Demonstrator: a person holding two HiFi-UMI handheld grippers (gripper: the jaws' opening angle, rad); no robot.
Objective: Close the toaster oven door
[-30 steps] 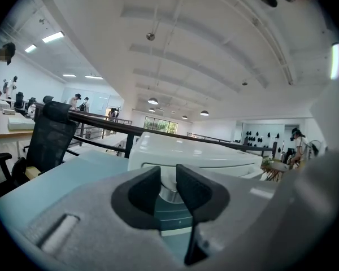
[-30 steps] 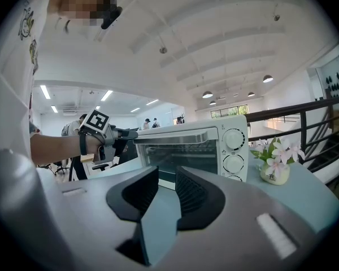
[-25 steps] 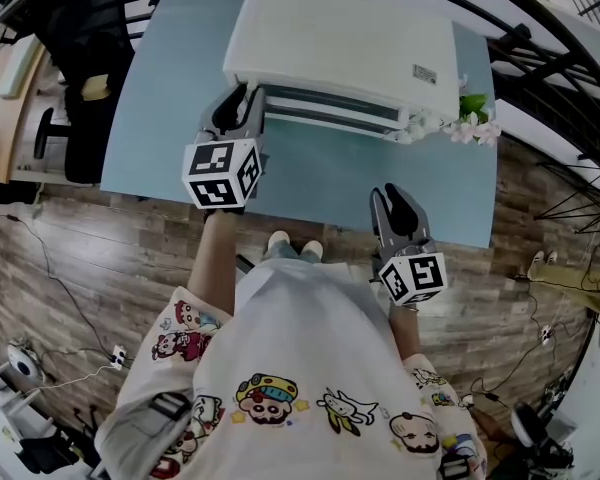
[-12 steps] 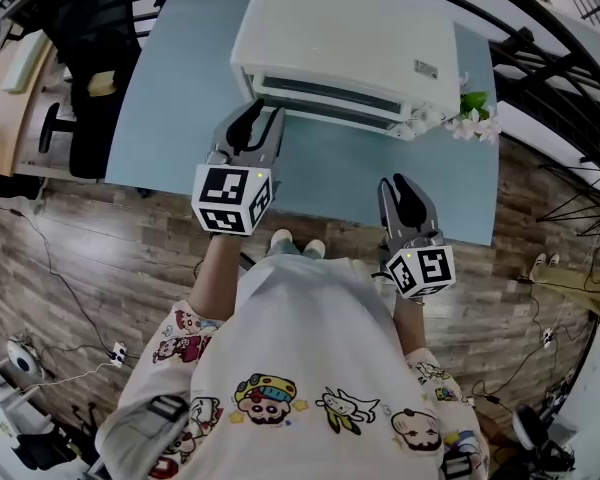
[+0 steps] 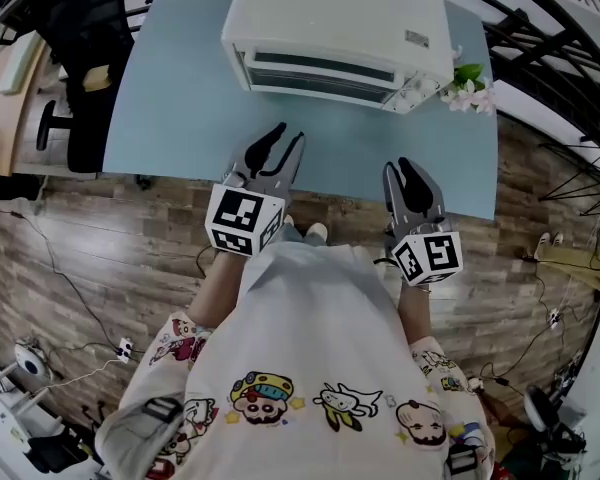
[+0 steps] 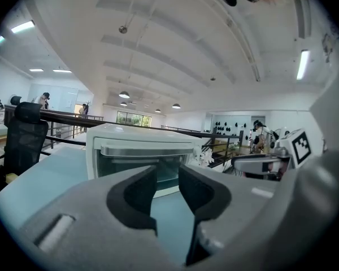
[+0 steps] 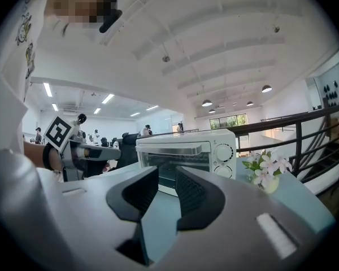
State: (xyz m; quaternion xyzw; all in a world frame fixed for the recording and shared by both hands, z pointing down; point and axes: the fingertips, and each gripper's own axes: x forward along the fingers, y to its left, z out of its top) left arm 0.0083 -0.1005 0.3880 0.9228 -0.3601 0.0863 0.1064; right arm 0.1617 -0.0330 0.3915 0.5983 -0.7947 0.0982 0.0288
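Head view looking steeply down from above, left hand-held gripper and right hand-held gripper close below it, toaster oven beyond their tips, each gripper view low over the surface, facing the oven's front, shared by all three views

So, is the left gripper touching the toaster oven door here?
Apart. In the head view, bare table separates the left gripper, jaws open and empty, from the toaster oven door.

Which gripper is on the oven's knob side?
The right gripper: it faces the knobs of the oven, near the flowers; the left gripper faces the door.
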